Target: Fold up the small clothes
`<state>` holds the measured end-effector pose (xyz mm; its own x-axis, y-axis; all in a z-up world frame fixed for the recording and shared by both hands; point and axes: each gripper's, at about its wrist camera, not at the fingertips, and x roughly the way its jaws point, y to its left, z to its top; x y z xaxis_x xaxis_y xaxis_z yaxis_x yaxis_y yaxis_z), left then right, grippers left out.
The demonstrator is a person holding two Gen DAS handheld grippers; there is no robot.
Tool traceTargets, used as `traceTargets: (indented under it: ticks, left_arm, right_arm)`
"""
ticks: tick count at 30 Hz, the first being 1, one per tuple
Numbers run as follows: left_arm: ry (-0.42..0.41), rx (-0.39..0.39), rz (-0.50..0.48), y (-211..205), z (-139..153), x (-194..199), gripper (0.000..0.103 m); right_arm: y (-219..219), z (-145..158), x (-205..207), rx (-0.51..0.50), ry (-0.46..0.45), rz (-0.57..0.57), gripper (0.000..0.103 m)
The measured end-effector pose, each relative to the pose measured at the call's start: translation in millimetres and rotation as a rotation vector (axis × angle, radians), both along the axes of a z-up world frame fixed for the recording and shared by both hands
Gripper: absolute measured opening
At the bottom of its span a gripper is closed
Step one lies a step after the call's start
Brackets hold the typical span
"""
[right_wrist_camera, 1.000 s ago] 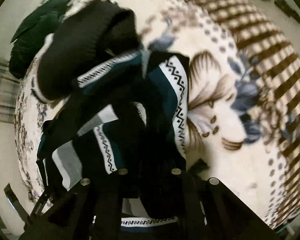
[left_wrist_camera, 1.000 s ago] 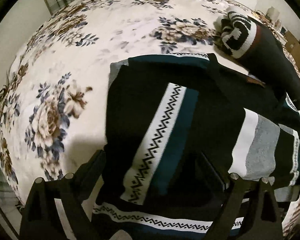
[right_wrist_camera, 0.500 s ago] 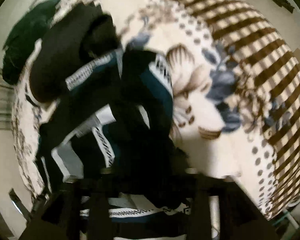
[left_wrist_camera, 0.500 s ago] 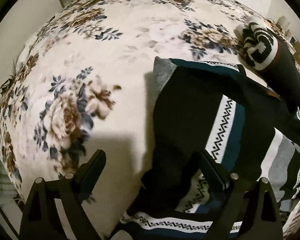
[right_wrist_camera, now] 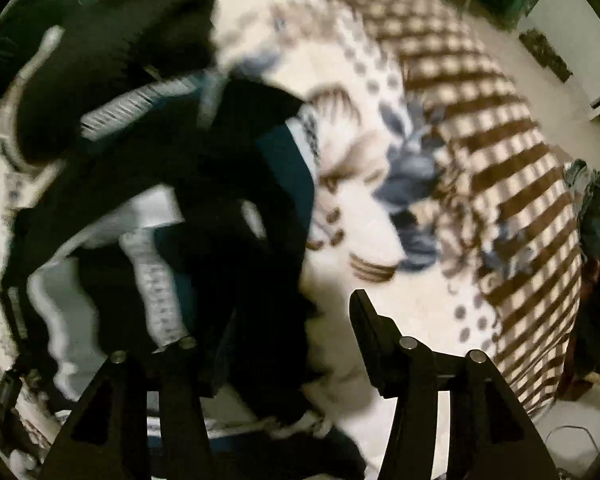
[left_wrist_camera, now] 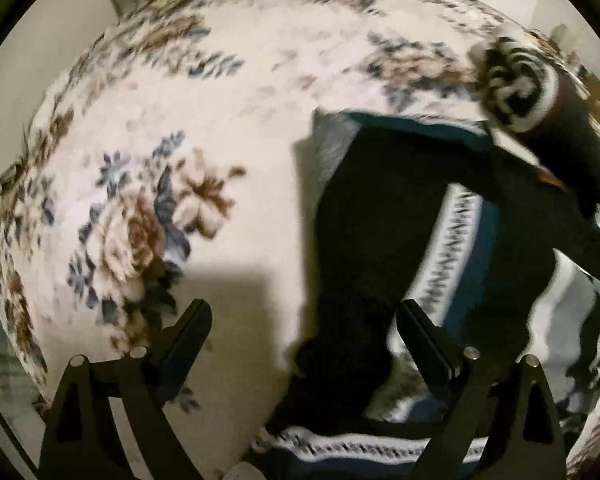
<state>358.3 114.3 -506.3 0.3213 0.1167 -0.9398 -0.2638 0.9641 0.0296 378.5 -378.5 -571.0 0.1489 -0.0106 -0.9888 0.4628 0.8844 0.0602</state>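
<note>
Right gripper (right_wrist_camera: pixel 296 320) had let go of sweater (left_wrist_camera: pixel 380 220), jaws now wide; left gripper (left_wrist_camera: pixel 304 320) wide, empty. Fold laid on bed (left_wrist_camera: pixel 220 100).

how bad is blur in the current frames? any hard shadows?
Left wrist: moderate motion blur on the blanket and sweater, with a hard-edged shadow ahead of the left tongs. Right wrist: heavier smear across the sweater; right tongs stay sharp.

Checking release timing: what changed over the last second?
The right gripper opened, letting go of the striped sweater. The left gripper slid left off the sweater over the floral blanket, fingers open throughout. The rolled black garment stayed put.
</note>
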Motion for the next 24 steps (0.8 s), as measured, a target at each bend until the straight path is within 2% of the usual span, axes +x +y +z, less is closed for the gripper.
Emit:
traceTargets:
  ticks: [3, 5, 8, 10, 13, 17, 22, 24]
  left_arm:
    - [-0.018, -0.005, -0.058, -25, 9, 2, 0.095]
    - [-0.009, 0.003, -0.098, -44, 3, 7, 0.095]
    - [0.037, 0.041, -0.123, -54, -17, 7, 0.095]
    - [0.055, 0.042, -0.125, -50, -25, 4, 0.095]
    - [0.055, -0.003, -0.106, -37, -25, -13, 0.096]
    - [0.075, -0.010, -0.097, -36, -17, -27, 0.095]
    - [0.047, -0.040, -0.093, -40, 0, -29, 0.095]
    - [0.037, -0.042, -0.100, -43, 2, -28, 0.095]
  right_arm:
    - [23, 26, 3, 0.004, -0.077, 0.064, 0.055]
    - [49, 27, 17, -0.035, -0.090, 0.159, 0.055]
    - [93, 3, 31, -0.117, -0.023, 0.264, 0.055]
    - [103, -18, 20, -0.183, 0.061, 0.295, 0.055]
    - [90, -31, -8, -0.175, 0.108, 0.265, 0.055]
    - [78, -32, -27, -0.113, 0.144, 0.221, 0.055]
    - [39, 8, -38, 0.047, -0.011, -0.002, 0.055]
    - [17, 13, -39, 0.084, -0.055, -0.089, 0.055]
